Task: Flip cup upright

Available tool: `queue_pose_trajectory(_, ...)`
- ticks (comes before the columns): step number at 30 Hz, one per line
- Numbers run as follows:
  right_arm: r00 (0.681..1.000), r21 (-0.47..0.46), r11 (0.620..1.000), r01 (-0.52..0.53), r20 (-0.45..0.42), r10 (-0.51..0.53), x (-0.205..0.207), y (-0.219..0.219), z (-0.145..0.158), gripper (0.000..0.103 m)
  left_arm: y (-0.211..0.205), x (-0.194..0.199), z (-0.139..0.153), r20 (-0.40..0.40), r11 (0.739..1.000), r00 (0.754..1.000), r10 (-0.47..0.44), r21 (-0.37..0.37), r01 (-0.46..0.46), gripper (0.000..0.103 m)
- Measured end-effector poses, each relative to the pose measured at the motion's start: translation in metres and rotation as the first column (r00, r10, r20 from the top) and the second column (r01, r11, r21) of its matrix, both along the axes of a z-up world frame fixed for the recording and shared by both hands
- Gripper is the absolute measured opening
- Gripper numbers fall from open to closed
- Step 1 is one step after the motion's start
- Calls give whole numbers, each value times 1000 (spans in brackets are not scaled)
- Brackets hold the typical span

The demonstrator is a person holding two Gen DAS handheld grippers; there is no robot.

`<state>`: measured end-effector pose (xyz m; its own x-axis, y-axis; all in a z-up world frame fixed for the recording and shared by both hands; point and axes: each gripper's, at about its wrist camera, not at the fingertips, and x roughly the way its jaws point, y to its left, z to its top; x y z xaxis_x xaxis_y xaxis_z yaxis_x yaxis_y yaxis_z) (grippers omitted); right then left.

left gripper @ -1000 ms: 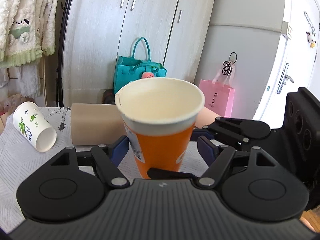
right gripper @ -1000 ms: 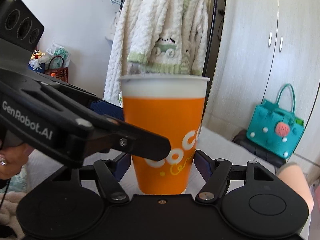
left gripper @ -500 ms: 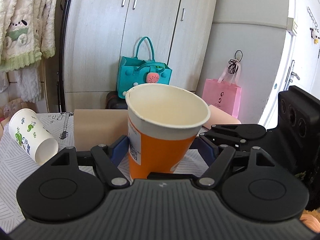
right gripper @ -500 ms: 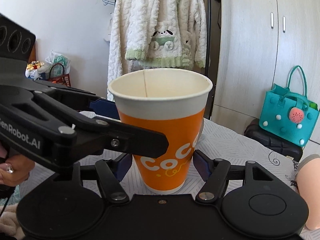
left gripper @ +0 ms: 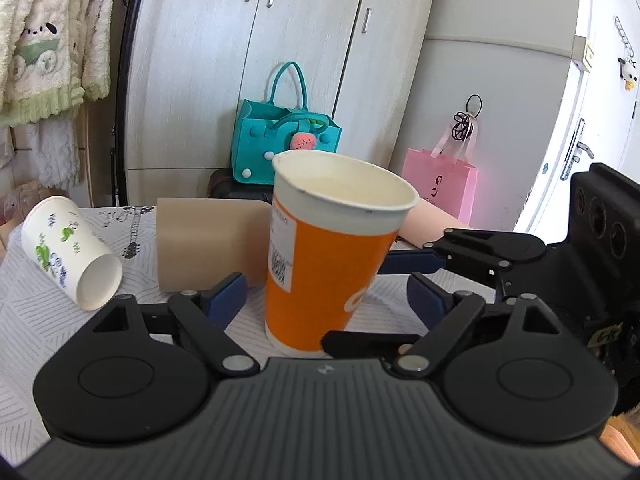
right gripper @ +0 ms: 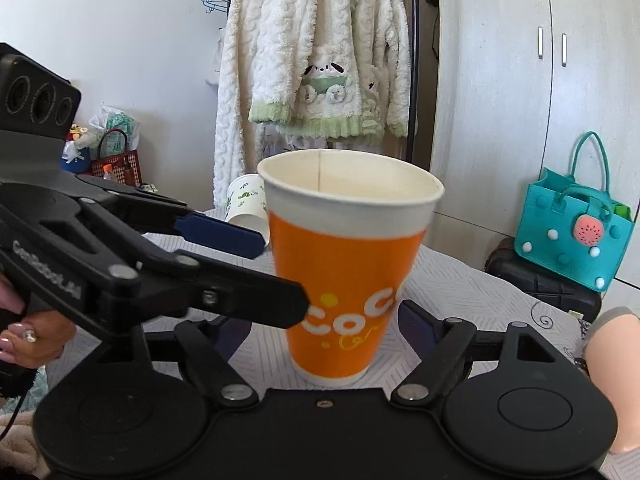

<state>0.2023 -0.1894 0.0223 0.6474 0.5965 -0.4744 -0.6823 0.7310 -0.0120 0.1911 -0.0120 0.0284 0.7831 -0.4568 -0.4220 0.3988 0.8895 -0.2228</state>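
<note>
The orange cup point(left gripper: 320, 280) stands mouth up on the patterned tablecloth point(left gripper: 40, 312), leaning slightly, its wide white rim band above an orange wall printed with white letters reading "CoC" and a yellow scrawl beneath in the right wrist view; a white sticker with a QR-style code shows on its side in the left wrist view. The left gripper point(left gripper: 324, 294) has its blue-padded fingers spread on either side of the cup, apart from its wall. The right gripper point(right gripper: 320, 326) is likewise spread wide around the cup's base, not pressing it. The left tool's black body carries the words "GenRobot.AI". Toward the table's far left edge a white cup point(left gripper: 72, 248) with green leaf prints lies on its side, mouth toward the camera. A beige box point(left gripper: 208, 244) sits behind the orange cup.
</note>
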Motion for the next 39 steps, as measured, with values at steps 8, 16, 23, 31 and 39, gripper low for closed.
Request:
queue_pose_trajectory(8, 996, -7, 997, 81, 25, -81, -33, -10, 6, 84, 8, -33, 5, -1, 998, 999, 44, 34, -44, 89)
queue_pose_trajectory(16, 987, 34, 988, 151, 47, -152, -72, -21, 15, 84, 9, -64, 15, 30, 992, 994, 102, 72, -104, 89)
queue_pose_trajectory(23, 974, 77, 974, 214, 52, -219, -105, -28, 30, 84, 7, -92, 23, 47, 976, 985, 164, 136, -169, 90)
queue_pose_trajectory(31, 946, 59, 948, 312, 75, -316, -135, -27, 28, 84, 19, -121, 27, 51, 972, 980, 192, 129, -197, 91)
queue_pose_trajectory(39, 923, 75, 924, 375, 66, -379, -154, -16, 16, 85, 20, -148, 28, 85, 966, 973, 217, 126, -226, 91)
